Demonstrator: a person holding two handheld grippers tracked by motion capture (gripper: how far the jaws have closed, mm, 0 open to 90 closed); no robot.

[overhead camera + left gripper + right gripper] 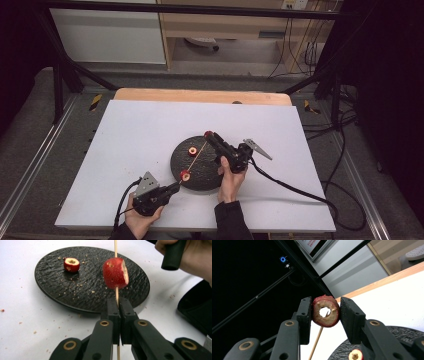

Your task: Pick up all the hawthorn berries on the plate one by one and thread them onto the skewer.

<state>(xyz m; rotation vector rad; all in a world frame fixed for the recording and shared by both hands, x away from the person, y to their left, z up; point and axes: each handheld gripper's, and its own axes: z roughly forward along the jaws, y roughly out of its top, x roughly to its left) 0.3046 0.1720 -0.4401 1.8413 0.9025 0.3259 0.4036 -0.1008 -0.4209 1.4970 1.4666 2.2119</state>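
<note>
Where its core was, the red fruit ring (326, 311) gapes hollow.

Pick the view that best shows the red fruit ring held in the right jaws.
The right gripper view: the fruit ring sits close, hole facing the camera, the stick behind it. In the high view it is a small red dot. The left gripper view shows other fruit pieces.

Plate (200, 167) on table (130, 145), right of centre, near front edge. 1 fruit piece (192, 150) on plate, toward back. Skewer (197, 156) slants above plate, front-left to back-right. 1 fruit slice (185, 175) threaded on skewer at front-left end, just ahead of left gripper (172, 188). Right gripper (210, 136) at back-right, pinching ring slice (326, 311) beside skewer tip.
</note>
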